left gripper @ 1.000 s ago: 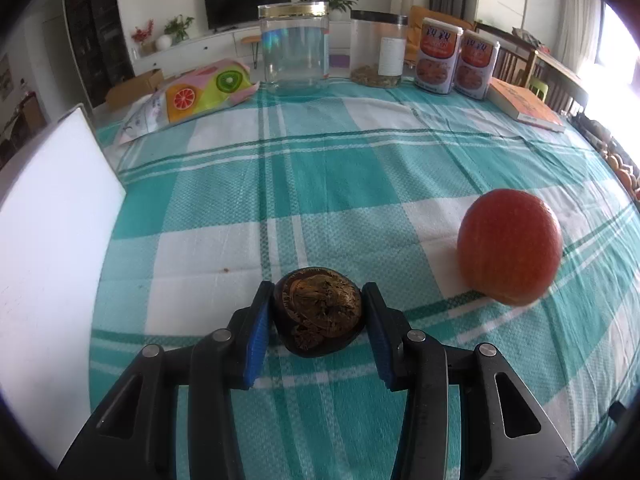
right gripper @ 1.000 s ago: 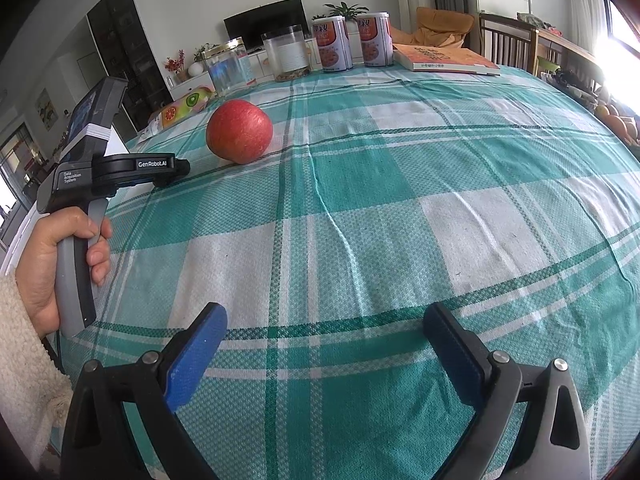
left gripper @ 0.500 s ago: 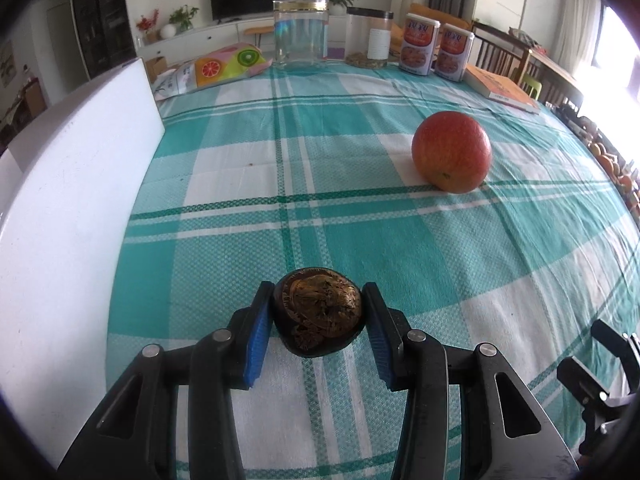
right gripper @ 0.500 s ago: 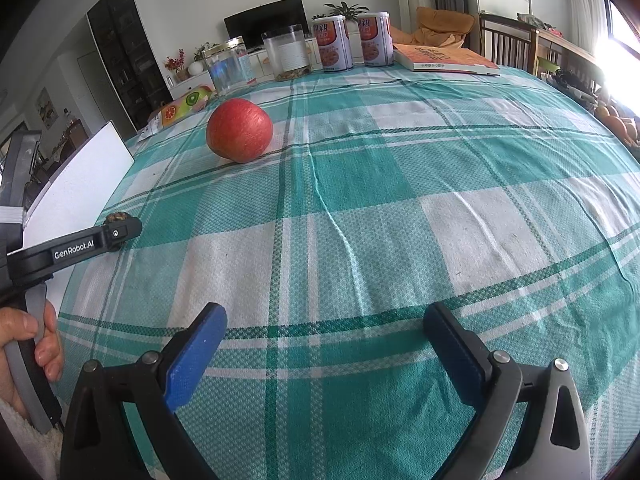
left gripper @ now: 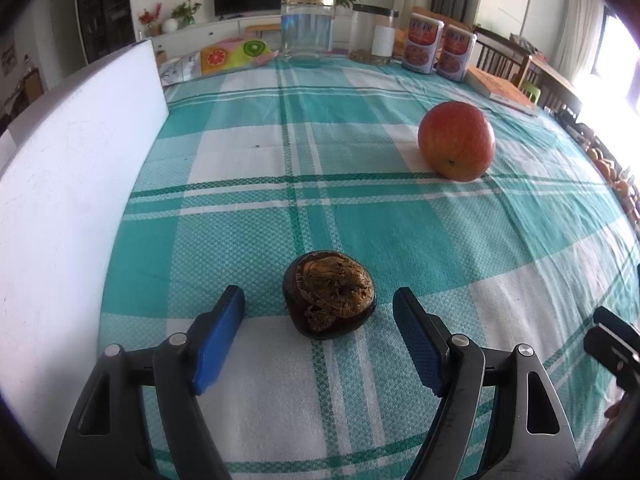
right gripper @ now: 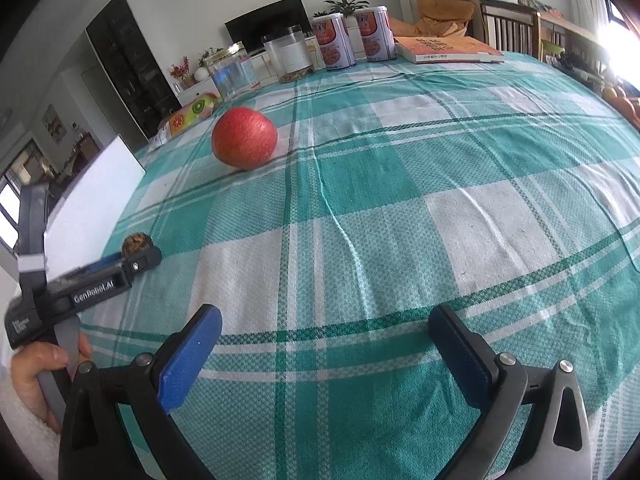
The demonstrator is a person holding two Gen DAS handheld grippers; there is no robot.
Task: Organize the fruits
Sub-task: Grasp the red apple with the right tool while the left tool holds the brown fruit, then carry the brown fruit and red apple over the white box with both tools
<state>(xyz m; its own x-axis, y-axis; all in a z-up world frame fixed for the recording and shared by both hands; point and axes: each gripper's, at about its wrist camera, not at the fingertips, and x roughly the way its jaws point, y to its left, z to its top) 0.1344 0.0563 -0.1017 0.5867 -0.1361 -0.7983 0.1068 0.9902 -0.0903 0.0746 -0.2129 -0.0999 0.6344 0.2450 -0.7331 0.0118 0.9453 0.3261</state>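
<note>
A small dark brown fruit with a dried, wrinkled top (left gripper: 329, 295) rests on the checked tablecloth, between the blue pads of my left gripper (left gripper: 318, 320), which is open and does not touch it. A red apple (left gripper: 456, 140) sits farther off to the right. In the right wrist view the apple (right gripper: 244, 143) lies at the far left, and the brown fruit (right gripper: 136, 243) shows beside the left gripper's tip (right gripper: 140, 264). My right gripper (right gripper: 324, 340) is open and empty above the cloth.
A white board (left gripper: 60, 184) stands along the table's left edge. At the far end are a glass jar (left gripper: 307, 30), a clear canister (left gripper: 374, 36), two cans (left gripper: 438, 48), a book (left gripper: 504, 90) and a fruit-print bag (left gripper: 232, 53).
My left gripper carried the brown fruit back toward the near left of the table, set it down and opened. The right gripper stayed open and barely moved.
</note>
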